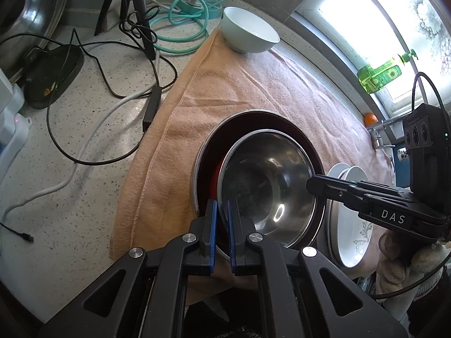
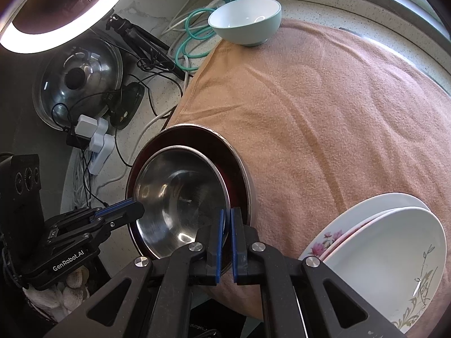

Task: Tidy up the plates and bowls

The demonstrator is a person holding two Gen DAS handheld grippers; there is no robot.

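Observation:
A steel bowl (image 1: 267,174) (image 2: 180,191) sits tilted inside a larger steel-rimmed bowl with a dark red inside (image 1: 253,121) (image 2: 214,143), on a peach towel (image 1: 225,84) (image 2: 310,112). My left gripper (image 1: 222,207) is shut on the steel bowl's near-left rim. It also shows in the right wrist view, as the left gripper (image 2: 138,208). My right gripper (image 2: 227,215) is shut on the opposite rim, and the left wrist view shows the right gripper (image 1: 313,183) too. A pale green bowl (image 1: 248,31) (image 2: 245,22) stands upright at the towel's far end. Stacked white floral plates (image 1: 352,239) (image 2: 380,253) lie to the right.
Black and white cables (image 1: 98,98), a teal cord (image 1: 183,28) and a tripod (image 1: 132,5) clutter the speckled counter left of the towel. A glass pot lid (image 2: 79,79) and a lit ring light (image 2: 56,14) stand further left. A green bottle (image 1: 380,74) is on the window sill.

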